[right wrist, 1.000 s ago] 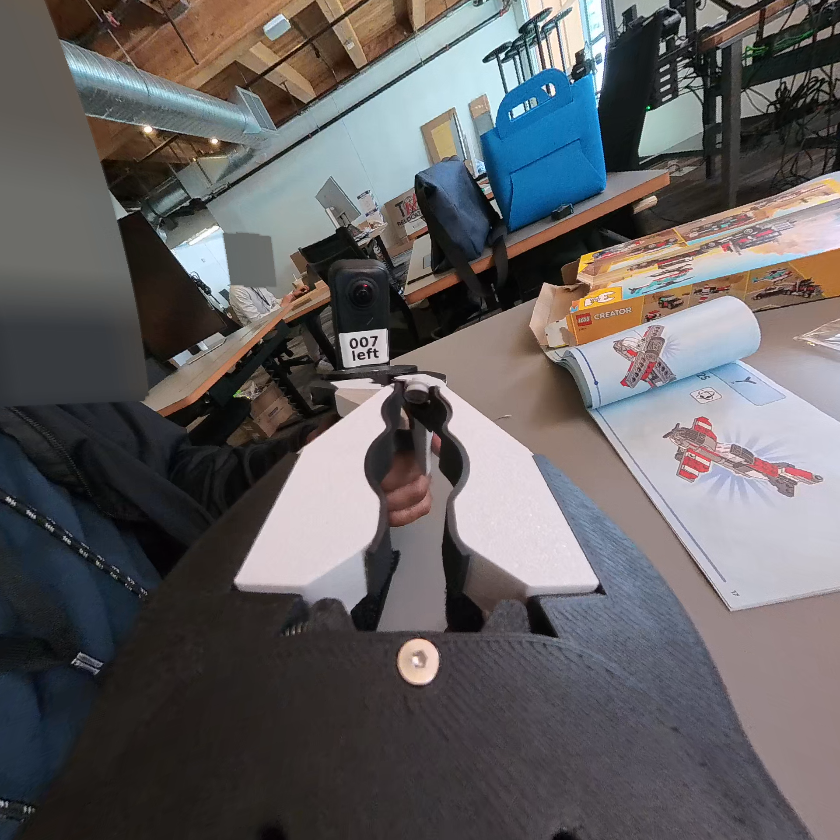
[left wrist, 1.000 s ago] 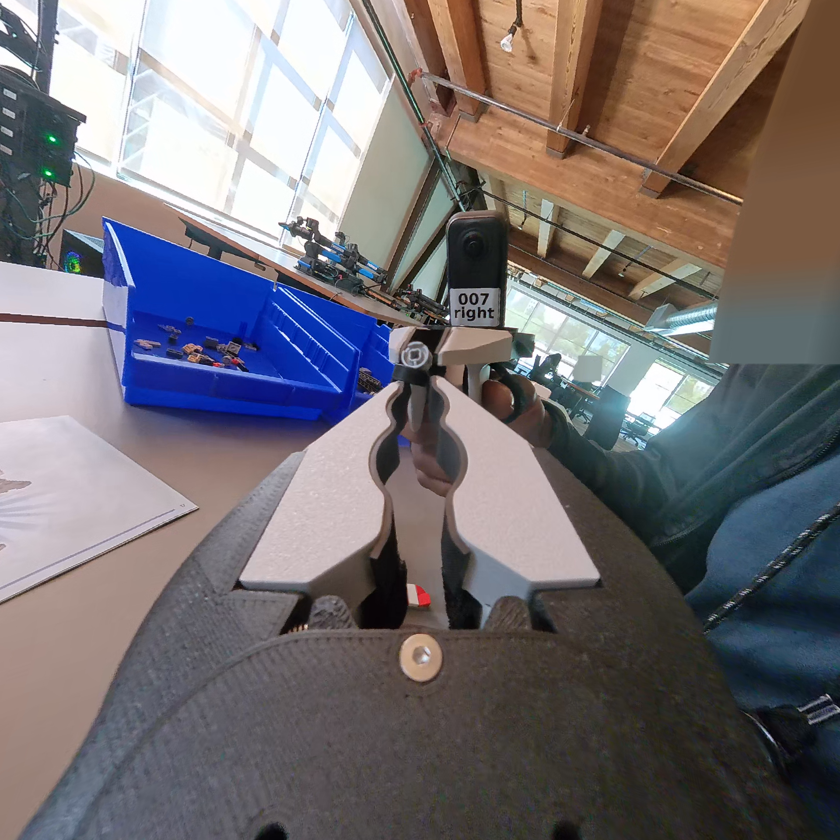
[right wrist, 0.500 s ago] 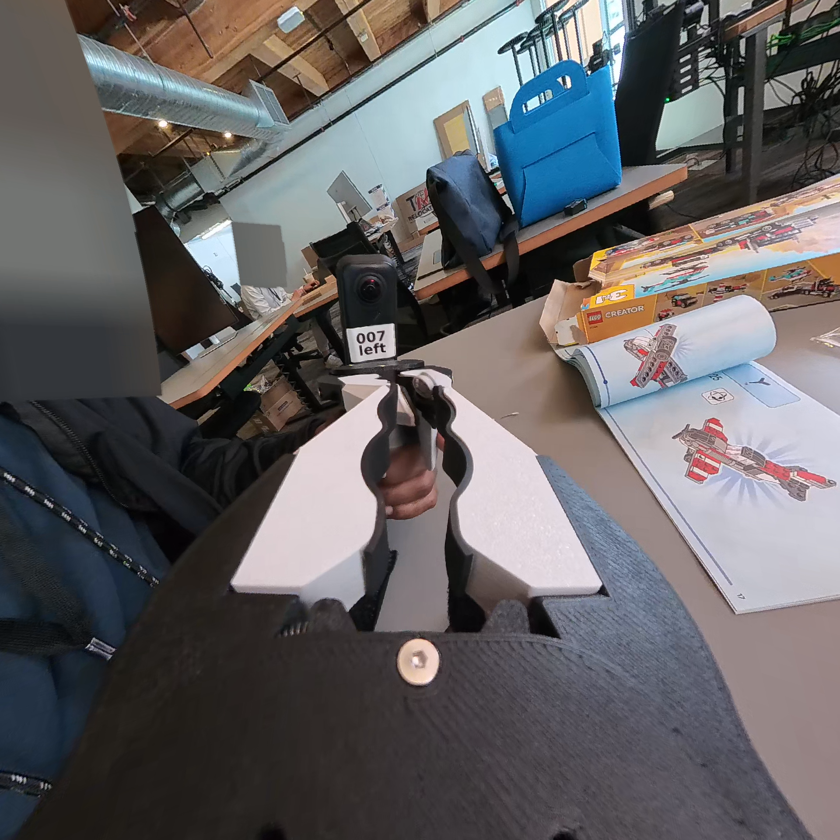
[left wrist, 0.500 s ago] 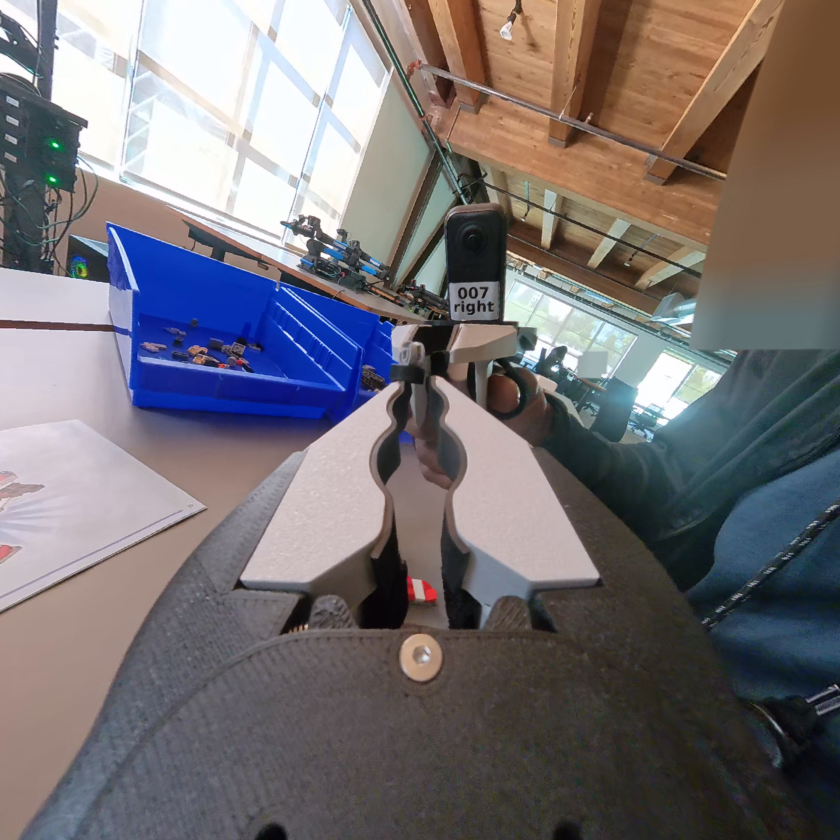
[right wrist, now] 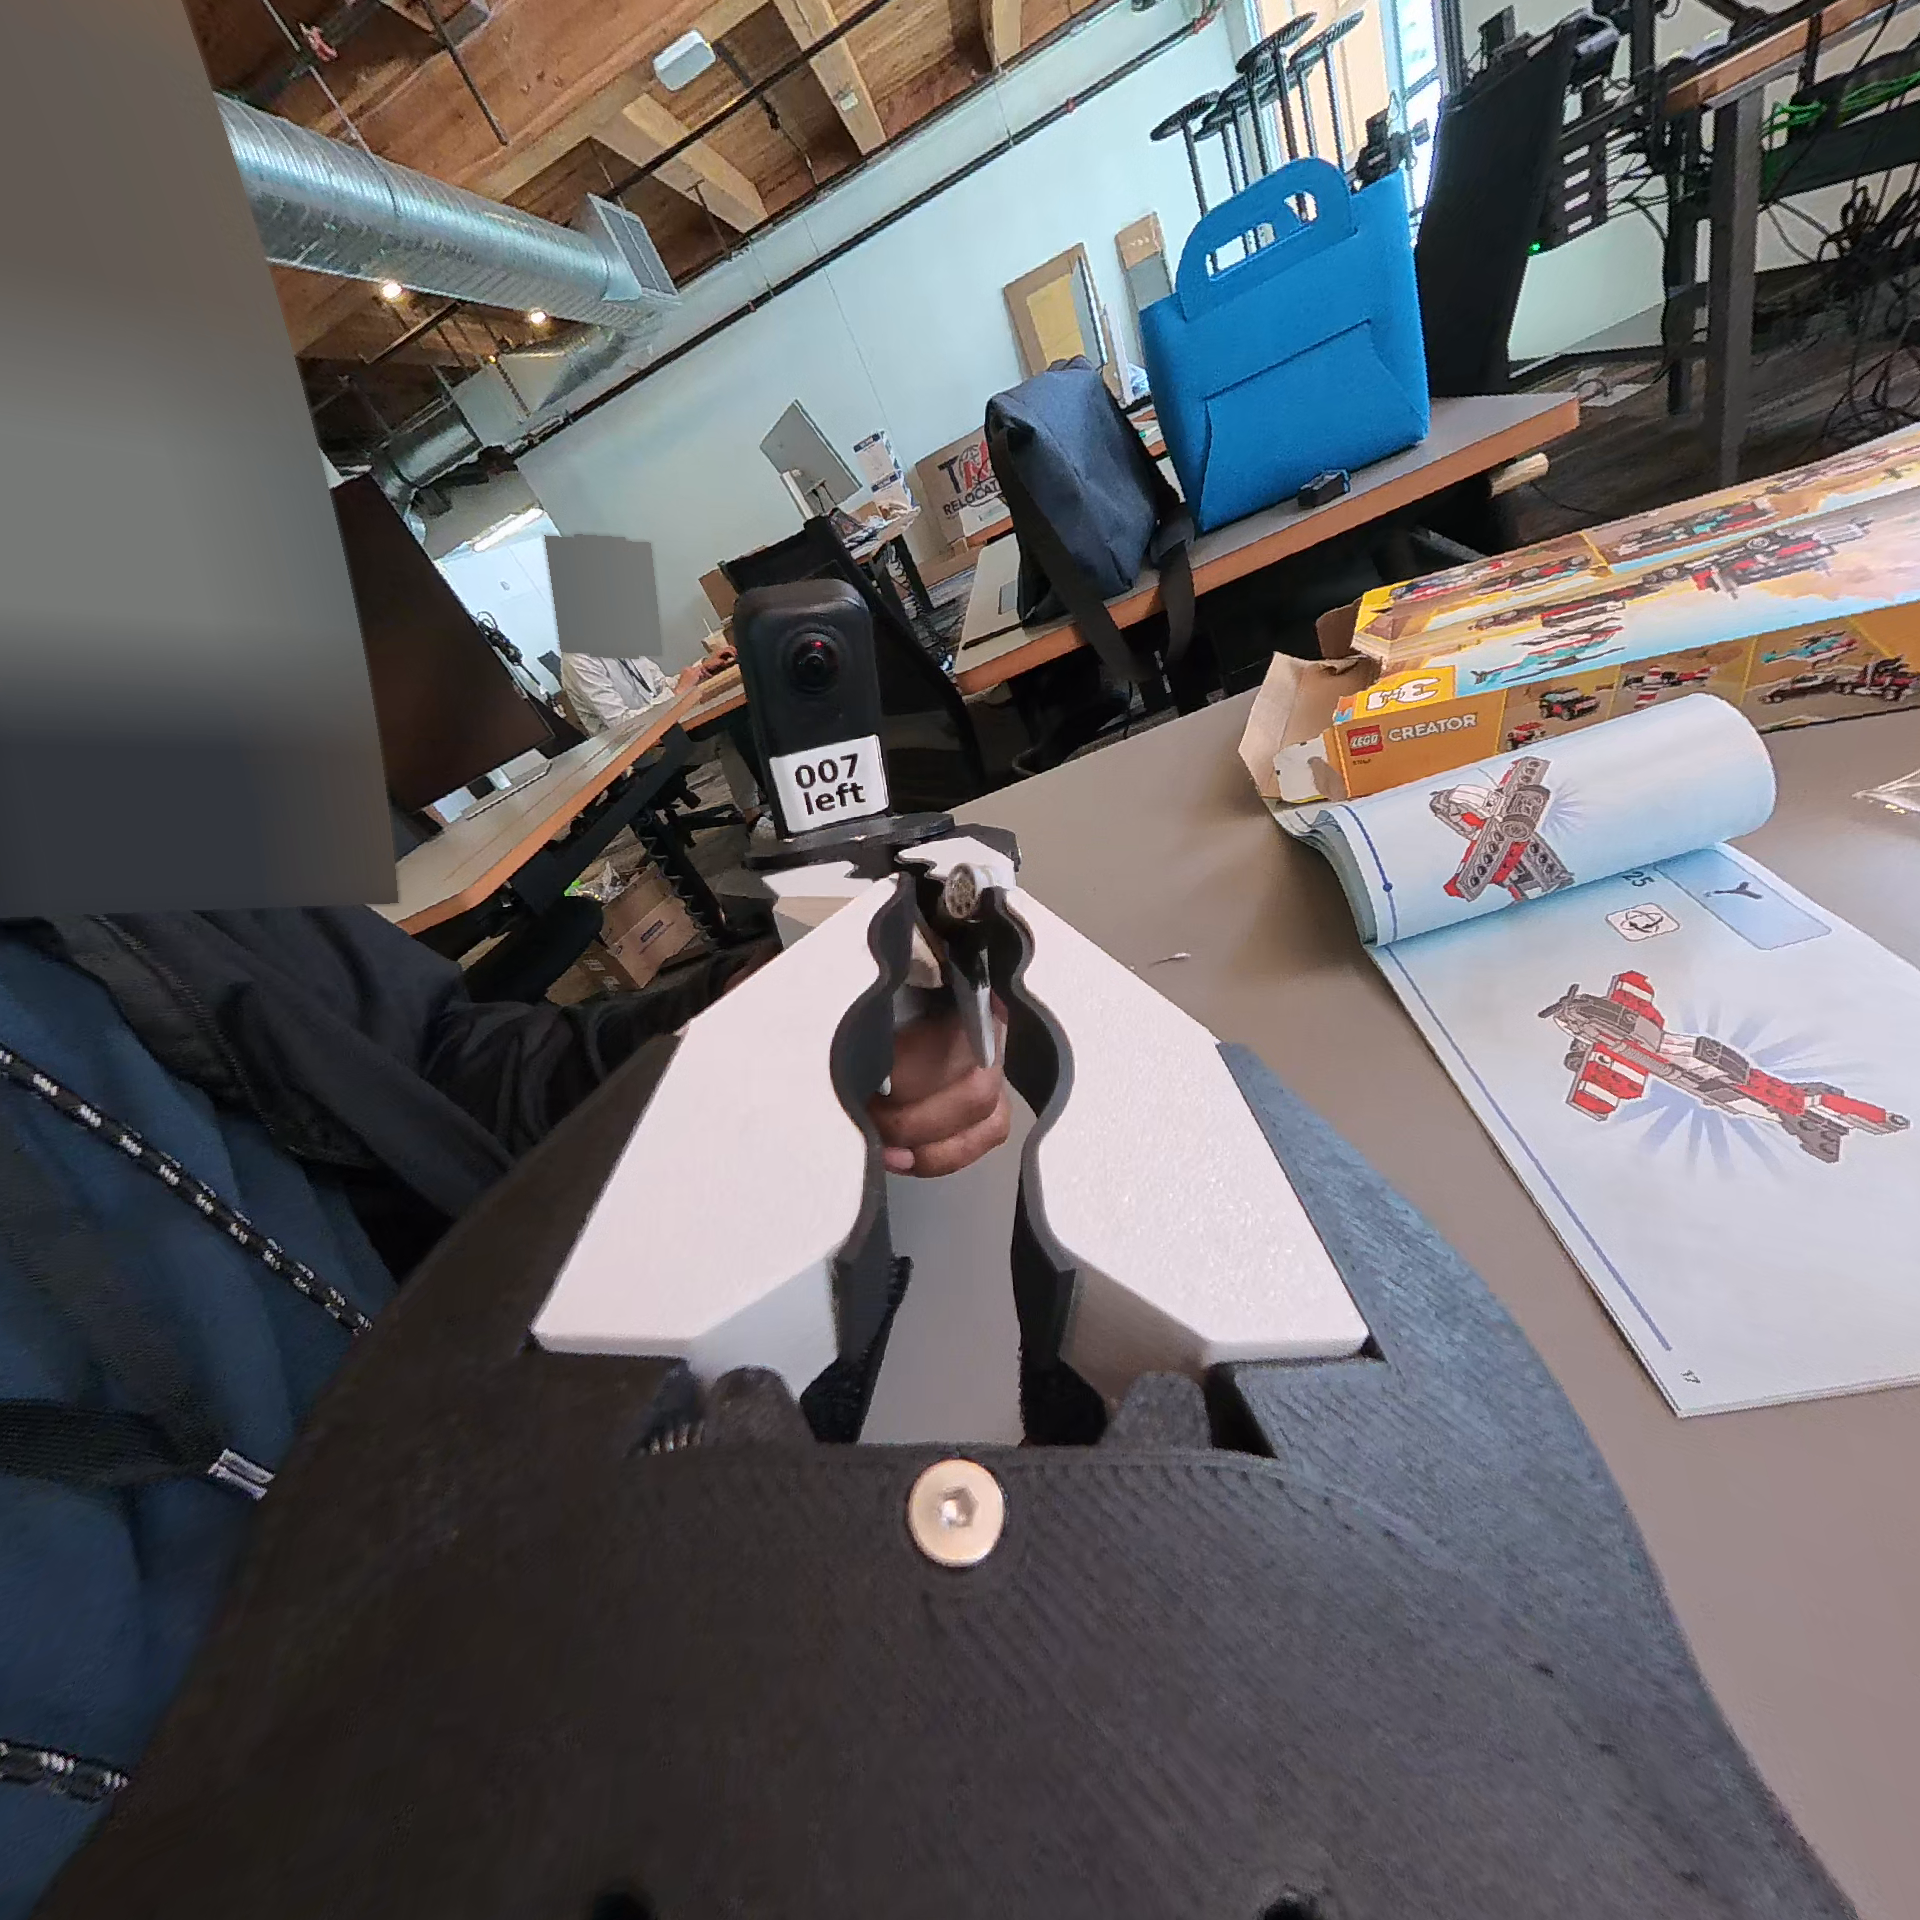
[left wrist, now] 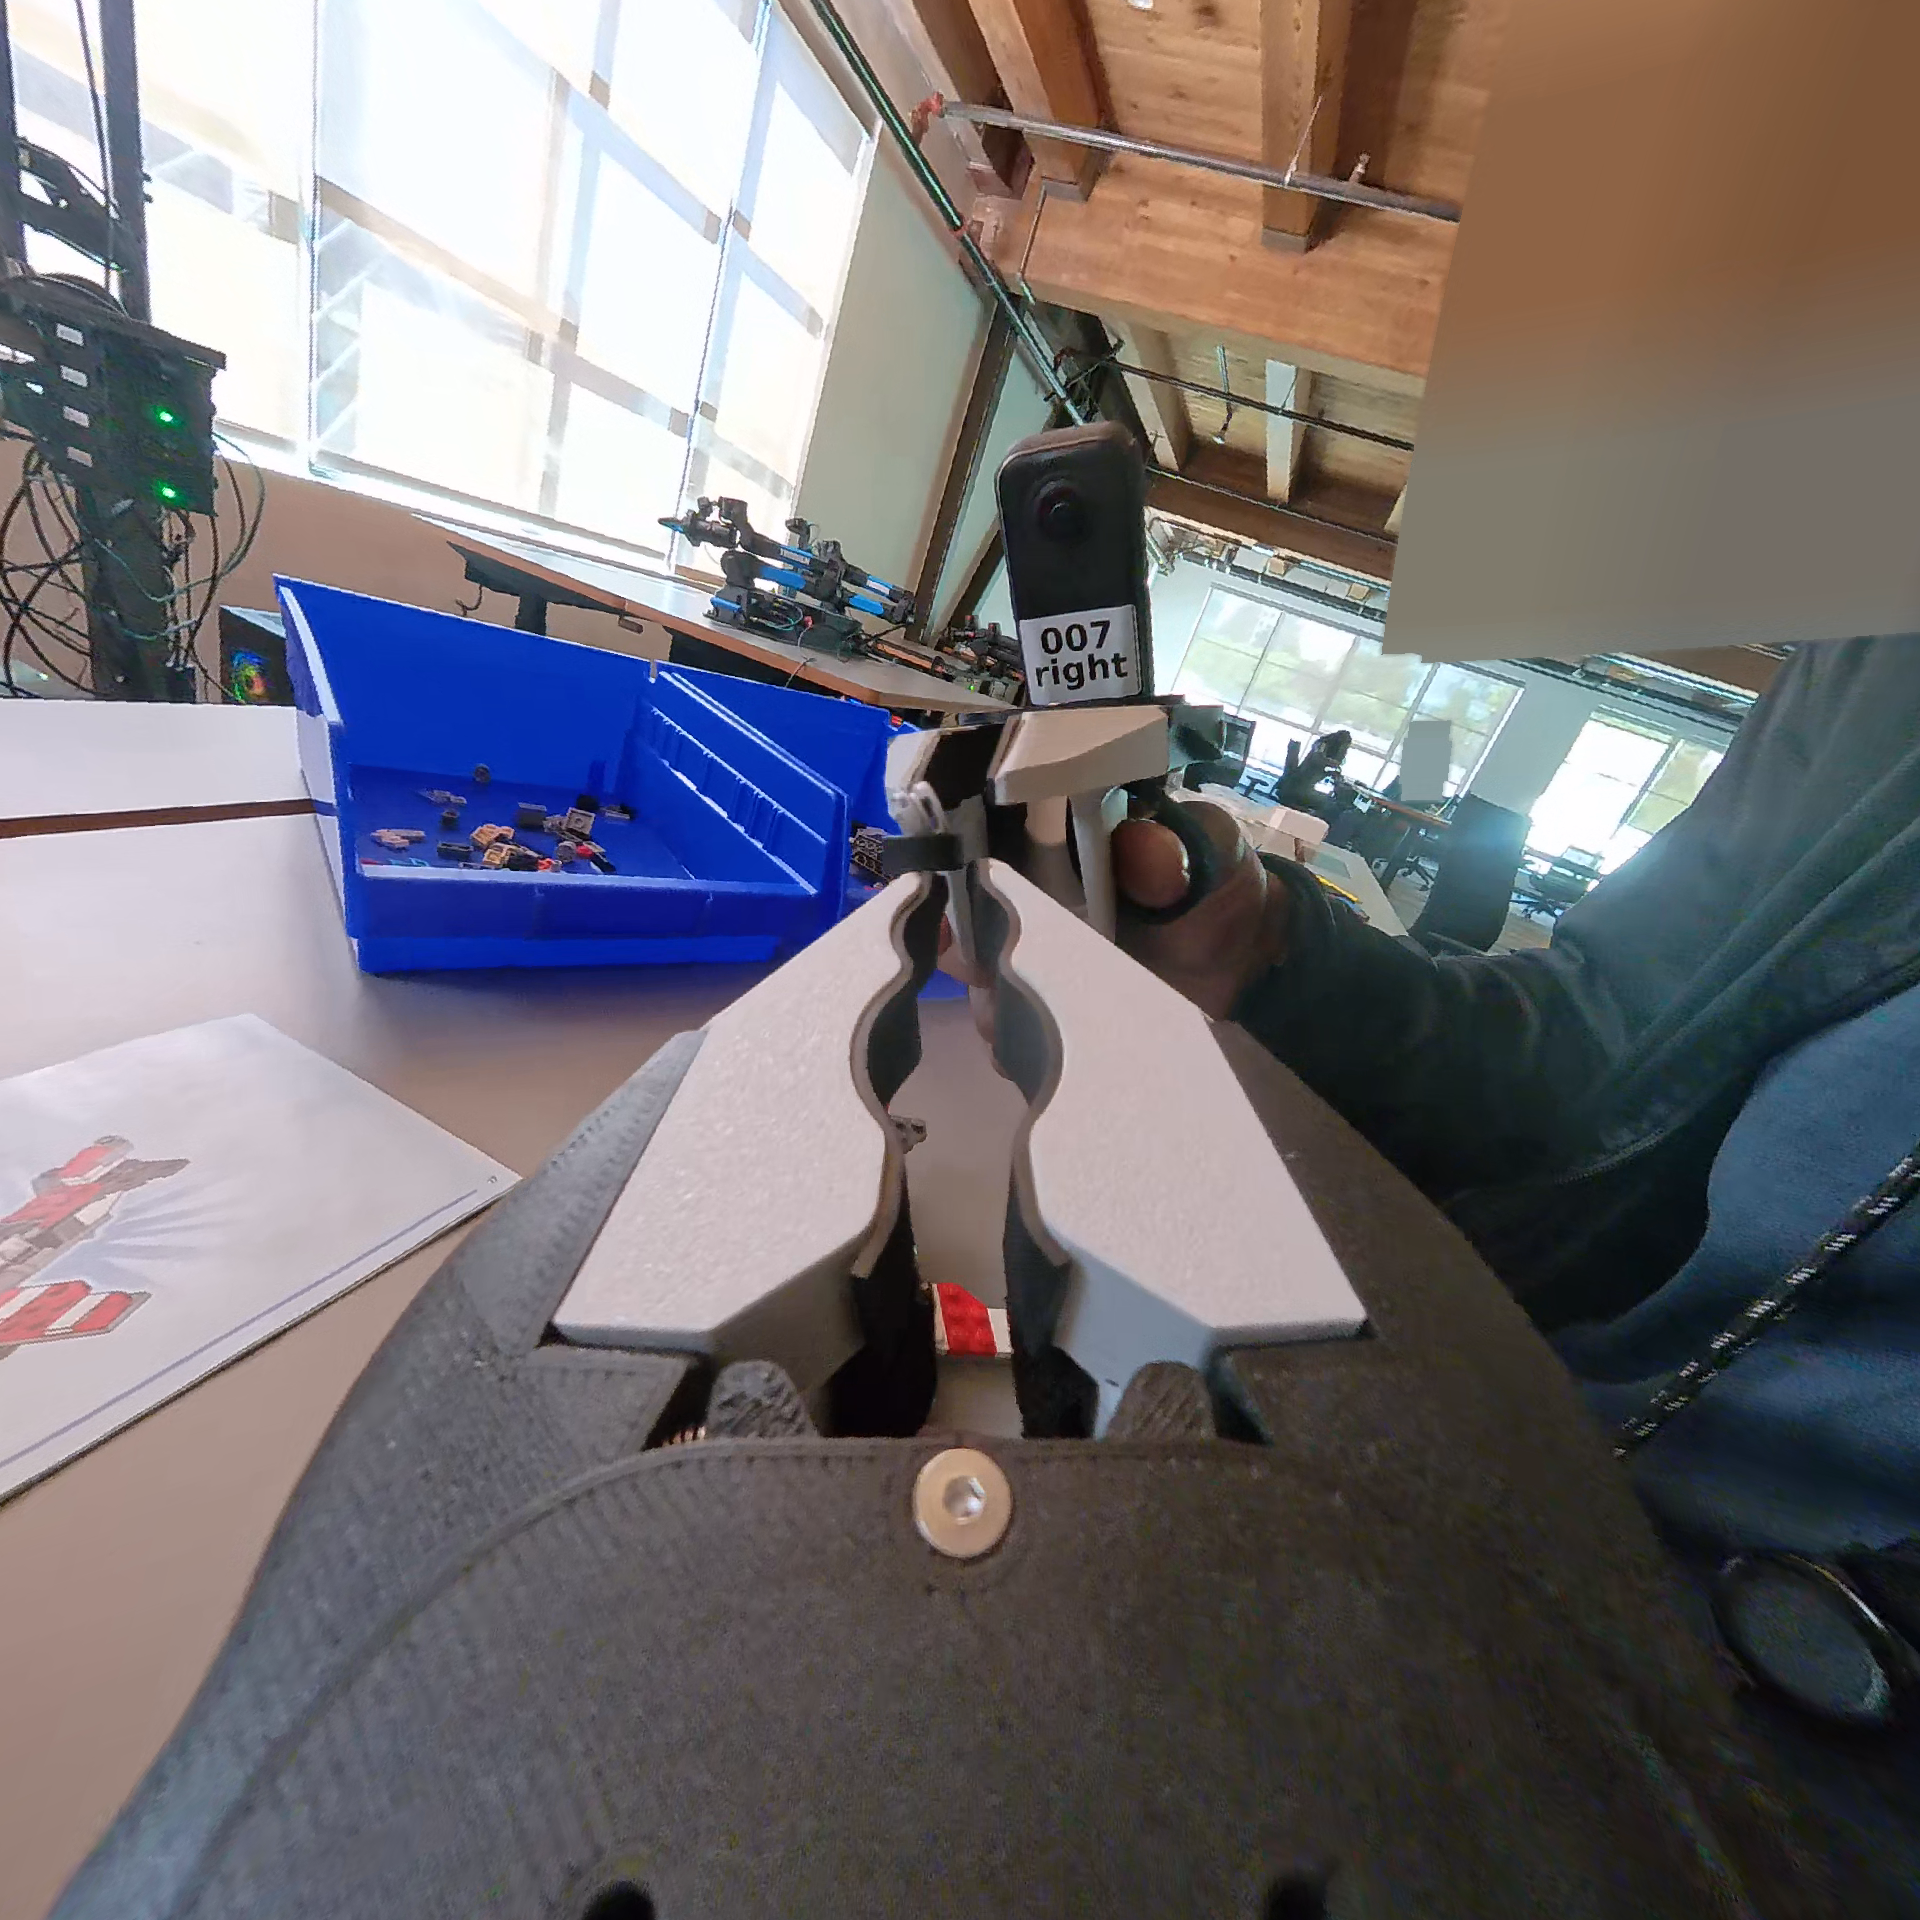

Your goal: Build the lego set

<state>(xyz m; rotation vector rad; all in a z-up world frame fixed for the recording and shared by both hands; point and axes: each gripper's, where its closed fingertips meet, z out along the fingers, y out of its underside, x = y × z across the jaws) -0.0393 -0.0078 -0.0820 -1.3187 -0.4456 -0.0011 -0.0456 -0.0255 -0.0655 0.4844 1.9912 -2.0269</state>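
Both grippers are held above the table, tip to tip. In the left wrist view my left gripper is shut on a thin black piece that sticks out to the left. A small white round piece sits just above it, at the right gripper's fingertips. In the right wrist view my right gripper is shut on that small round studded piece, with the left gripper's fingers right behind it. A red and white Lego part lies on the table below the left gripper.
A blue bin with loose Lego pieces stands at the back left. An open instruction booklet lies to the right, and the Lego box lies behind it. A tiny dark piece lies on the table. The person's sleeves are close by. The grippers are tip to tip, or close to it.
Both grippers stayed shut and tip to tip. The round piece now faces the right wrist view. The left wrist view swung, so the bin and booklet moved right in it.
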